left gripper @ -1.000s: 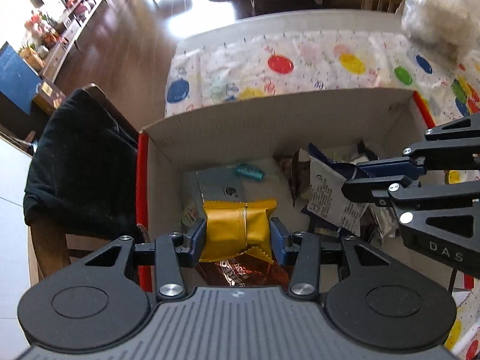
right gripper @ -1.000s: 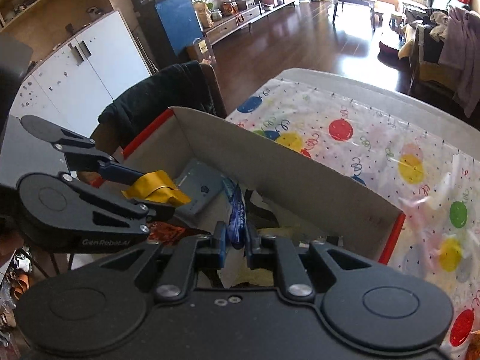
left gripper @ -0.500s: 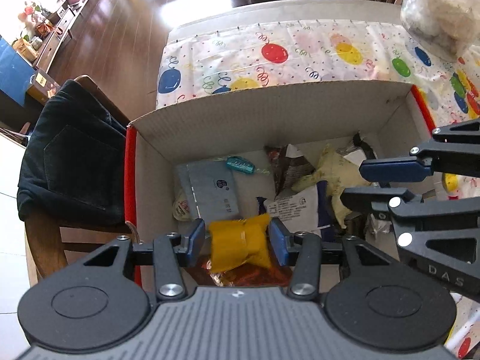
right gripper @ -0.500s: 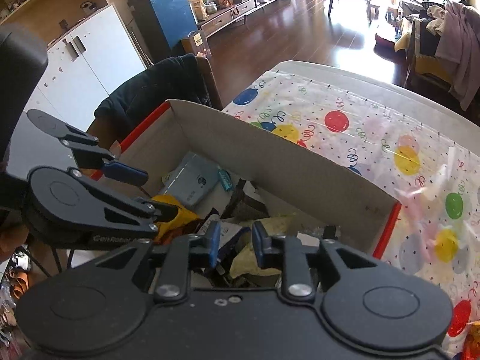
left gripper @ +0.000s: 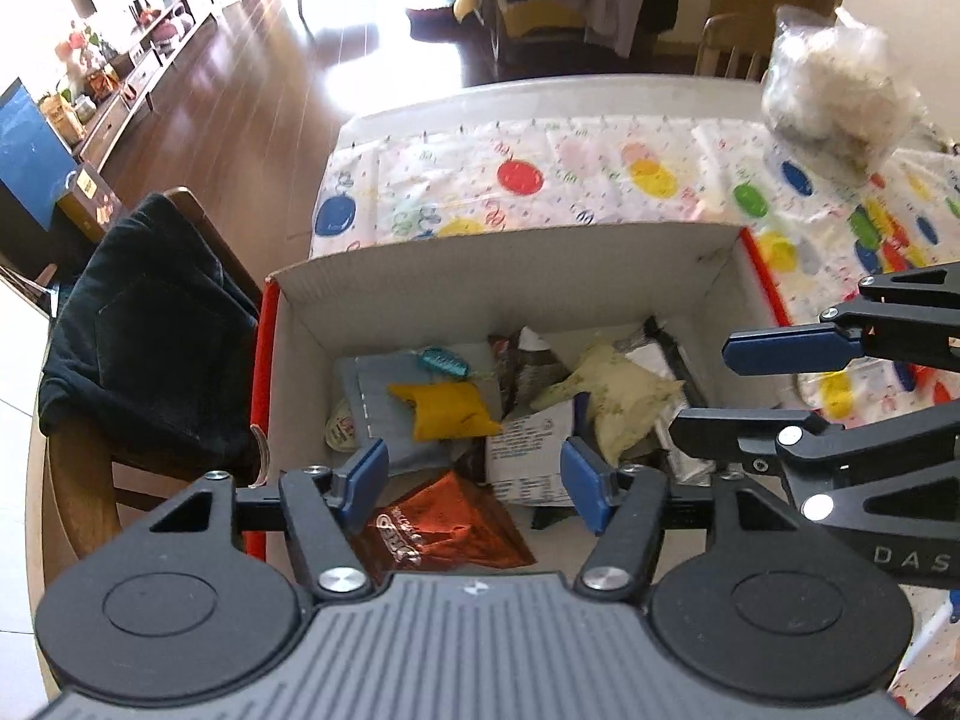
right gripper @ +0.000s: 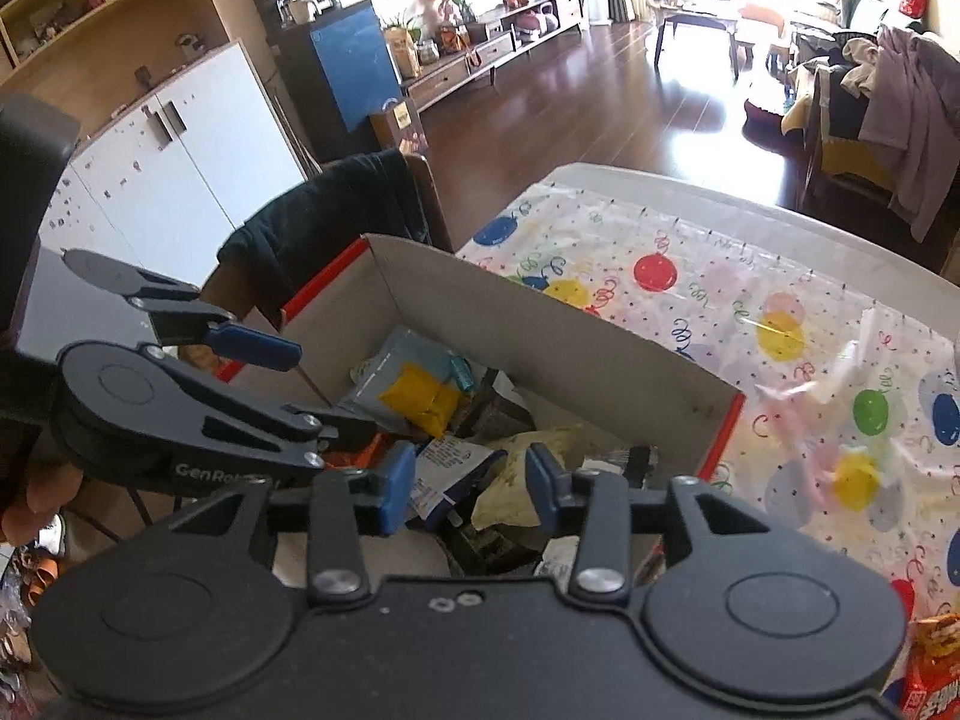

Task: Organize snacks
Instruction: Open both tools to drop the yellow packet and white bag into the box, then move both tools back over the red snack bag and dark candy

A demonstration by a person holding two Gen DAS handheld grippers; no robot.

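A cardboard box [left gripper: 504, 276] with red edges stands on the table and holds several snack packets. A yellow packet [left gripper: 447, 408] lies loose in it on a grey pouch [left gripper: 375, 402]; it also shows in the right wrist view [right gripper: 420, 399]. A blue and white packet [left gripper: 528, 456] lies near the middle, beside a pale crumpled wrapper [left gripper: 618, 402]. A copper foil packet [left gripper: 444, 531] lies at the near side. My left gripper [left gripper: 474, 477] is open and empty above the box. My right gripper [right gripper: 468, 489] is open and empty above the box too.
The table has a balloon-print cloth [left gripper: 540, 192]. A clear bag of pale snacks [left gripper: 834, 90] stands at the far right. A chair with a black garment [left gripper: 150, 336] is left of the box. An orange snack bag [right gripper: 933, 660] lies at the right near edge.
My left gripper opened and dropped the yellow packet into the box. My right gripper opened and let go of the blue and white packet. Both grippers rose away from the box.
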